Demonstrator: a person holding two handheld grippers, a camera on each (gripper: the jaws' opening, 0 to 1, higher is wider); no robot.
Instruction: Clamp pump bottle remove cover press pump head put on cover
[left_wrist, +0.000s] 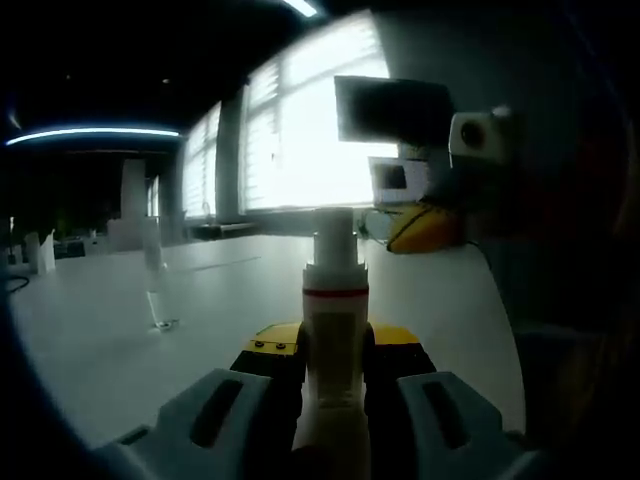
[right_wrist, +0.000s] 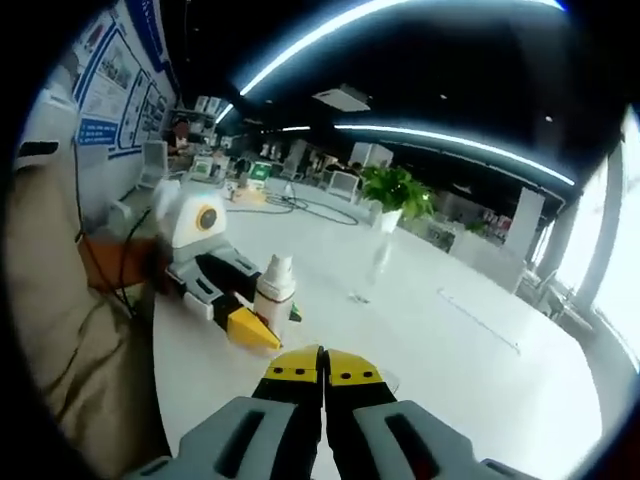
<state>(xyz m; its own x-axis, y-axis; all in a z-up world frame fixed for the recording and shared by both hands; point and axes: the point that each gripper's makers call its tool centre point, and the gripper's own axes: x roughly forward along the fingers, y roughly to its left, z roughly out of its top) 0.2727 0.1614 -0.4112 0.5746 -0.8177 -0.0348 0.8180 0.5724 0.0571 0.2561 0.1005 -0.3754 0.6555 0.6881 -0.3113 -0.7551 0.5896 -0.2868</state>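
Standing upright on the white table (right_wrist: 420, 330), pump bottle (left_wrist: 335, 330) — pinched at its body by left gripper (left_wrist: 335, 385). Clear cover (right_wrist: 372, 272) stands apart, beyond it. Right gripper (right_wrist: 323, 372) — jaws pressed together, holding nothing.

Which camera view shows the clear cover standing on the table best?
The right gripper view shows the clear cover best: it stands lit on the white table, apart from the pump bottle clamped in the left gripper. In the left gripper view the cover is dim and faint, left of the bottle.
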